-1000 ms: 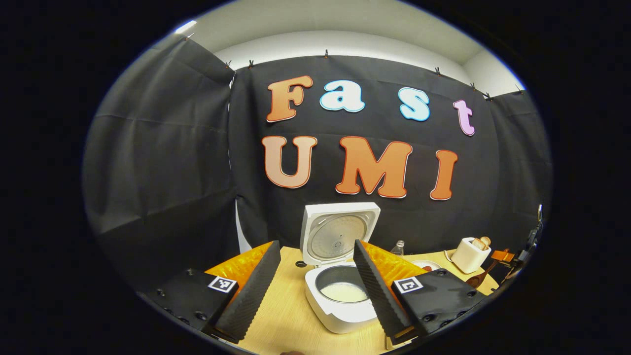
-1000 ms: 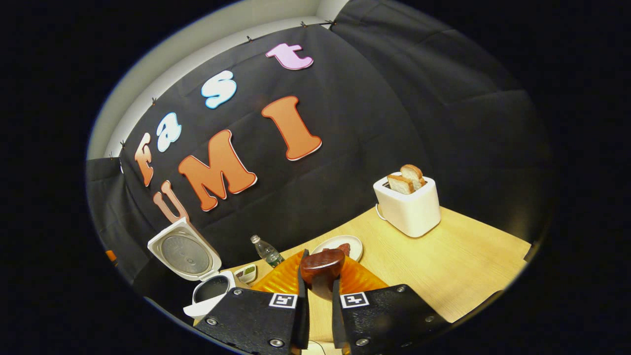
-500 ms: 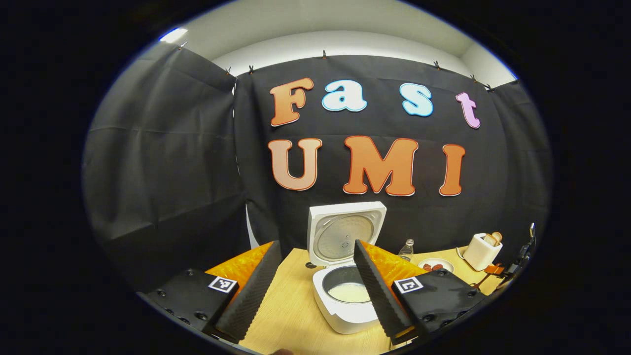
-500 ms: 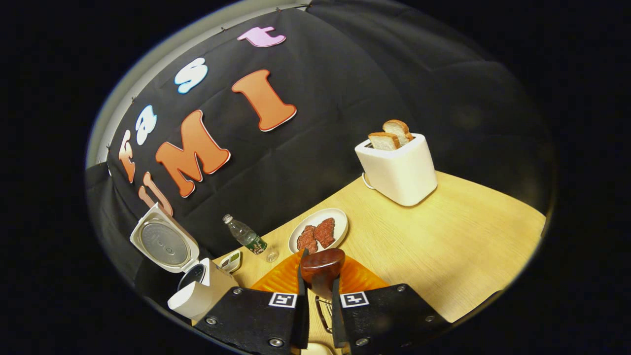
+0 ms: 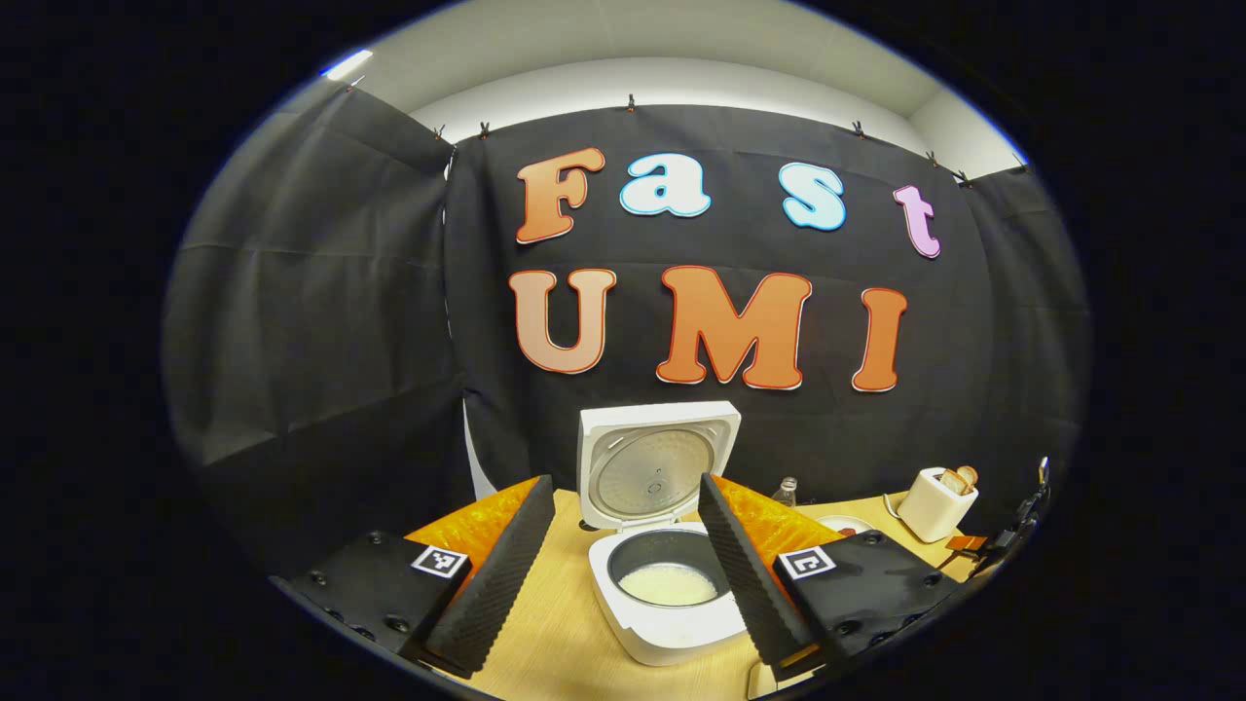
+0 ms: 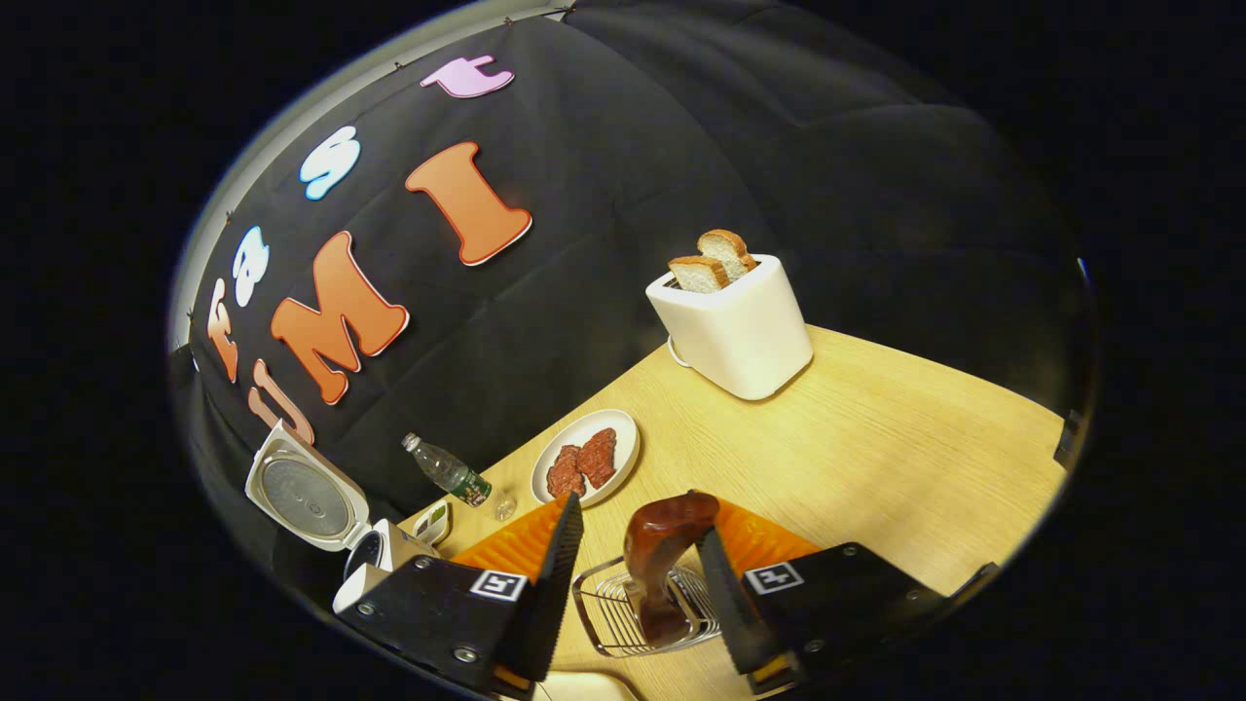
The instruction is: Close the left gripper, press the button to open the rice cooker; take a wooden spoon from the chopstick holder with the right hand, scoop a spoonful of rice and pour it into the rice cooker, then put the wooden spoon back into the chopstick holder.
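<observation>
Left gripper view: desk (image 5: 555, 623) ahead, rice cooker (image 5: 672, 604) straight in front between the fingers of the left hand-held gripper (image 5: 623, 574), lid (image 5: 654, 465) upright, white rice (image 5: 668, 584) in the pot. That gripper is level, released, jaws wide apart, nothing between them. Right gripper view, rolled to one side: toaster (image 6: 732, 326) with two bread slices far ahead, plate (image 6: 587, 456) of reddish food ahead and left, bottle (image 6: 445, 472) lying farther left, cooker at far left edge. Right hand-held gripper (image 6: 638, 574) points down at the desk, released, jaws apart. Wooden spoon (image 6: 662, 560) stands between the fingers, in the wire chopstick holder (image 6: 633, 608) just below them; whether either finger touches the spoon cannot be told.
</observation>
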`<state>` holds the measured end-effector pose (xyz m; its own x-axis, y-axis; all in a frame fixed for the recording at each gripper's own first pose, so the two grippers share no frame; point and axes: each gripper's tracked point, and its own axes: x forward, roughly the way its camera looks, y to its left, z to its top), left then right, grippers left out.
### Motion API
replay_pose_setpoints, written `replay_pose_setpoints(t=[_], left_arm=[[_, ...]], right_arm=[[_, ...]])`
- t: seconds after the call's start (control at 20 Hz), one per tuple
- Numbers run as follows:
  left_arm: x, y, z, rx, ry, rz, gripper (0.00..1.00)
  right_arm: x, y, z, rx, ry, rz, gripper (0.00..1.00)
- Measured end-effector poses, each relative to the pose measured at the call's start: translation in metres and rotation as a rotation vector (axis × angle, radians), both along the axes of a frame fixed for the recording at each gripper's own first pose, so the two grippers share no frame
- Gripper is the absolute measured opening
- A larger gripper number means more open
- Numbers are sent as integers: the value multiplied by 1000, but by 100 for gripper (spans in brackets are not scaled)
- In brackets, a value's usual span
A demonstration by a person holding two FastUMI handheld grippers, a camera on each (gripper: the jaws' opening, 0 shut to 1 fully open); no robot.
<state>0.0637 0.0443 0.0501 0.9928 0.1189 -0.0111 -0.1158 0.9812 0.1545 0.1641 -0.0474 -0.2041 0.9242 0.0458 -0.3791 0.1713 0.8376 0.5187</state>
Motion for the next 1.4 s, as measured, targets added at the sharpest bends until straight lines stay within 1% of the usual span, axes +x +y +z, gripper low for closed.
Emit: replay_pose_setpoints(t=[0.05,0.1,0.15,0.2,0.3,0.4,0.55,0.65,0.75,0.9,0.95,1.1,1.25,1.4], left_arm=[[2,-2,0,-4,4,-2,100],[4,-6,1,-13,4,-7,100],[7,-10,2,-26,4,-17,100],[12,-14,4,-38,4,-30,100],[26,-19,9,-41,3,-43,100],[43,-20,22,-26,-7,-32,100],[79,-29,50,-46,-19,-41,100],[106,-31,68,-48,-13,-35,100],[134,-35,87,-40,-18,-38,100],[180,-34,108,9,-33,-14,100],[195,-31,109,30,-21,1,100],[237,-34,96,25,28,7,100],[267,-15,81,77,66,48,100],[293,-6,49,30,134,43,100]], right_arm=[[-5,-5,4,-25,0,-2,74],[-9,-12,8,-62,-2,-7,87],[-12,-18,14,-104,-10,-8,92],[-17,-24,22,-151,-16,-12,94],[-25,-37,37,-235,-31,-17,95],[-33,-44,52,-275,-45,-10,94],[-43,-57,60,-318,-45,-9,95],[-47,-62,64,-305,-48,-13,95],[-54,-73,65,-287,-44,-36,95],[-60,-91,61,-284,-30,-70,95],[-62,-97,59,-291,-19,-79,95],[-64,-117,70,-330,-24,-109,95],[-69,-131,89,-388,-36,-135,95],[-81,-134,122,-451,-72,-138,95]])
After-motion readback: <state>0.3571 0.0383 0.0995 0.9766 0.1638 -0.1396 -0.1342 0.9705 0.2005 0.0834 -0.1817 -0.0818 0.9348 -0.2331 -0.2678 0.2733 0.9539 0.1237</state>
